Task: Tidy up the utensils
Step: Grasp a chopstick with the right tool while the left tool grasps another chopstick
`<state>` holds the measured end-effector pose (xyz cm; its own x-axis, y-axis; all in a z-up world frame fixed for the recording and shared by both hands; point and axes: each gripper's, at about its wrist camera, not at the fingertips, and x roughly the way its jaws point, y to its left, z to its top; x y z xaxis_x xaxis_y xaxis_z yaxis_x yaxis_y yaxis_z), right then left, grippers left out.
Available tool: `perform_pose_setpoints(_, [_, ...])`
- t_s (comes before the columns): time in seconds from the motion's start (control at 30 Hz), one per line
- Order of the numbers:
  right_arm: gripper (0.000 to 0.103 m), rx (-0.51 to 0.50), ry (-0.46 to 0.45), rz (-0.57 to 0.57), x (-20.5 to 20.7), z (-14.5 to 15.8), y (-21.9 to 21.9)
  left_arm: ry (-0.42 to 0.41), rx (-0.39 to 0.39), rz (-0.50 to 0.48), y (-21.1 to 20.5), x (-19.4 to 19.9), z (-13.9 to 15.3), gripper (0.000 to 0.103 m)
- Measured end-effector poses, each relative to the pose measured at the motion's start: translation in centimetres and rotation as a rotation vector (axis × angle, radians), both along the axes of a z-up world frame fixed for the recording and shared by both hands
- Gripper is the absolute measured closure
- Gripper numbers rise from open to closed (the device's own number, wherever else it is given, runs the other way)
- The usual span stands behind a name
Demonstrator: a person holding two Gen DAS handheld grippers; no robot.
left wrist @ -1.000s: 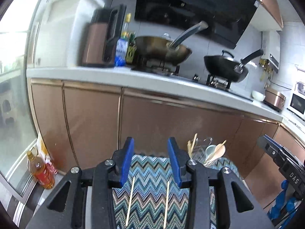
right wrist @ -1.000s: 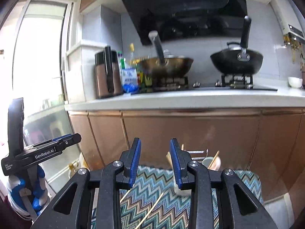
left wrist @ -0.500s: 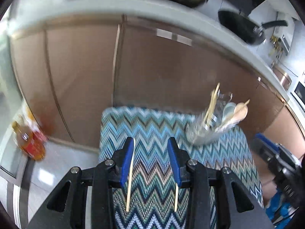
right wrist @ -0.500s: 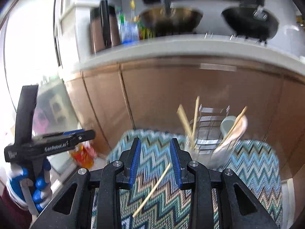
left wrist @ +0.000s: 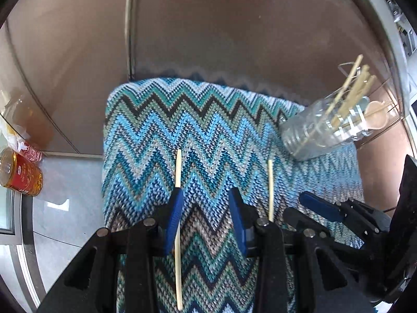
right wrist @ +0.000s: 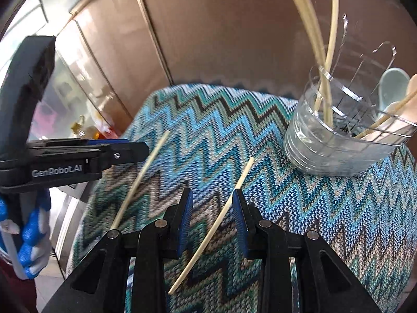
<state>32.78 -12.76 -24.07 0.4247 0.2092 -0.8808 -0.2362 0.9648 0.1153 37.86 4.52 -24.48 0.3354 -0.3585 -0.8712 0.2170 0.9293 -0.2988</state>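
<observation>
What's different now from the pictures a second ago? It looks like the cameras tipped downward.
Both tools tipped down and dropped toward the zigzag cloth: stove and pans have left view. The left tool now hangs over one loose chopstick, the right tool over the other chopstick. Nothing was grabbed or released. The chopsticks and the clear holder stayed put, and both tools' openings look unchanged.

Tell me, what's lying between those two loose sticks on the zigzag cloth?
Nothing but bare cloth lies between the left chopstick and the right chopstick in the right wrist view; the clear holder stands off to the side.
</observation>
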Motion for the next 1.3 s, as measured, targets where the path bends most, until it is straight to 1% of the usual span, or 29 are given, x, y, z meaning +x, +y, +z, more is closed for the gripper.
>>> perform_pose_setpoints(0.1, [0.074, -0.029, 0.021, -0.013, 1.1, -1.2, 0.1, 0.019, 0.023, -0.012, -0.5, 1.1, -1.1, 0.07])
perform_pose_setpoints(0.23, [0.078, -0.056, 0.051, -0.016, 2.1, -2.8, 0.3, 0.056, 0.053, -0.024, -1.0, 2.6, -2.7, 0.077])
perform_pose_setpoints(0.33, [0.081, -0.057, 0.072, -0.012, 2.6, -3.8, 0.5, 0.085, 0.069, -0.015, -0.9, 3.3, -3.8, 0.08])
perform_pose_setpoints(0.5, [0.084, -0.038, 0.092, -0.007, 3.2, -5.1, 0.5, 0.085, 0.063, -0.02, -0.7, 3.6, -3.9, 0.081])
perform_pose_setpoints(0.57, [0.084, -0.033, 0.092, -0.004, 3.2, -5.1, 0.2, 0.068, 0.062, -0.023, -0.4, 3.6, -3.5, 0.081])
perform_pose_setpoints(0.63, [0.084, -0.031, 0.094, -0.002, 3.2, -5.3, 0.0, 0.057, 0.08, -0.015, -0.3, 3.9, -3.1, 0.081])
perform_pose_setpoints(0.8, [0.085, -0.03, 0.101, 0.002, 3.8, -5.3, -0.5, 0.105, 0.12, -0.029, -0.9, 5.1, -4.2, 0.081])
perform_pose_setpoints(0.83, [0.085, -0.032, 0.101, 0.004, 3.8, -5.3, -0.5, 0.109, 0.126, -0.034, -1.0, 5.0, -4.7, 0.081])
perform_pose_setpoints(0.9, [0.087, -0.036, 0.1, 0.007, 3.9, -5.2, -0.5, 0.101, 0.137, -0.038, -1.2, 5.2, -4.8, 0.081])
perform_pose_setpoints(0.93, [0.09, -0.037, 0.098, 0.009, 3.9, -5.1, -0.5, 0.102, 0.139, -0.031, -1.3, 5.4, -4.8, 0.086])
perform_pose_setpoints(1.03, [0.091, -0.027, 0.091, 0.002, 3.9, -5.0, -0.4, 0.087, 0.157, -0.014, -1.3, 5.3, -4.7, 0.098])
perform_pose_setpoints(1.07, [0.092, -0.025, 0.085, 0.0, 3.7, -4.9, -0.6, 0.081, 0.153, -0.011, -1.3, 5.3, -4.7, 0.098])
perform_pose_setpoints(1.1, [0.092, -0.019, 0.076, -0.003, 3.4, -4.6, -0.8, 0.074, 0.15, -0.003, -1.3, 5.1, -4.8, 0.098])
perform_pose_setpoints(1.13, [0.095, -0.012, 0.069, -0.002, 3.2, -4.4, -0.9, 0.064, 0.145, 0.009, -1.2, 4.7, -4.7, 0.099])
perform_pose_setpoints(1.2, [0.097, 0.003, 0.052, 0.003, 2.5, -3.7, -1.1, 0.044, 0.136, 0.024, -1.0, 3.2, -4.2, 0.099])
perform_pose_setpoints(1.3, [0.097, 0.035, 0.007, 0.014, 1.2, -2.1, -1.7, 0.008, 0.115, 0.038, -0.2, 1.4, -3.0, 0.099])
